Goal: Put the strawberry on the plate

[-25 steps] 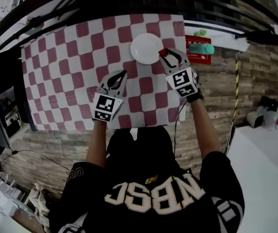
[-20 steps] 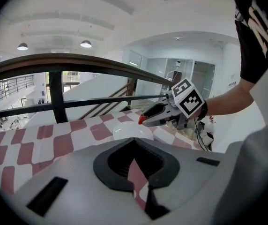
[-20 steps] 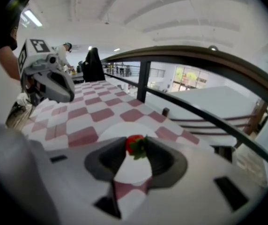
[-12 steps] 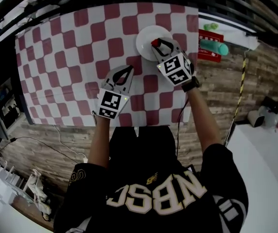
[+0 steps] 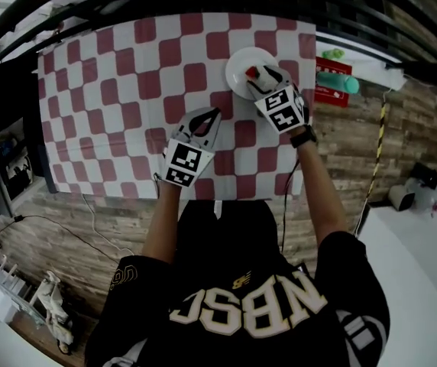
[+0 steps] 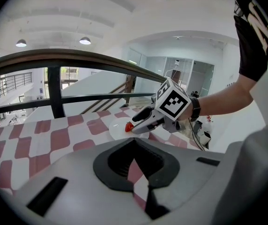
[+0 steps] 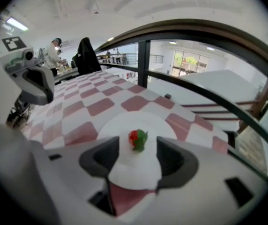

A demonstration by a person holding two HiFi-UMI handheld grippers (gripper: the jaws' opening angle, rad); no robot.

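Observation:
On the white plate (image 5: 238, 61) at the far right of the checked cloth sits the red strawberry (image 5: 251, 73) with green leaves. My right gripper (image 5: 264, 75) reaches over the plate, its jaws opening. In the right gripper view the strawberry (image 7: 137, 139) stands on the plate (image 7: 120, 124) between the spread fingers of the right gripper (image 7: 137, 149), a gap on each side. My left gripper (image 5: 205, 119) hovers over the cloth left of the plate, tips together and nothing held. From the left gripper view, the right gripper (image 6: 135, 124) and strawberry (image 6: 129, 127) show over the plate (image 6: 117, 125).
A red-and-white checked cloth (image 5: 127, 90) covers the table. Beyond its right edge lie a red card (image 5: 331, 92), a teal object (image 5: 339, 82) and a small green thing (image 5: 331, 53). A dark railing (image 7: 195, 36) runs along the far side. A person (image 7: 54, 53) stands in the distance.
My right gripper carried the strawberry from the plate's right edge onto the plate, then its jaws spread apart from it. The left gripper drifted slightly right.

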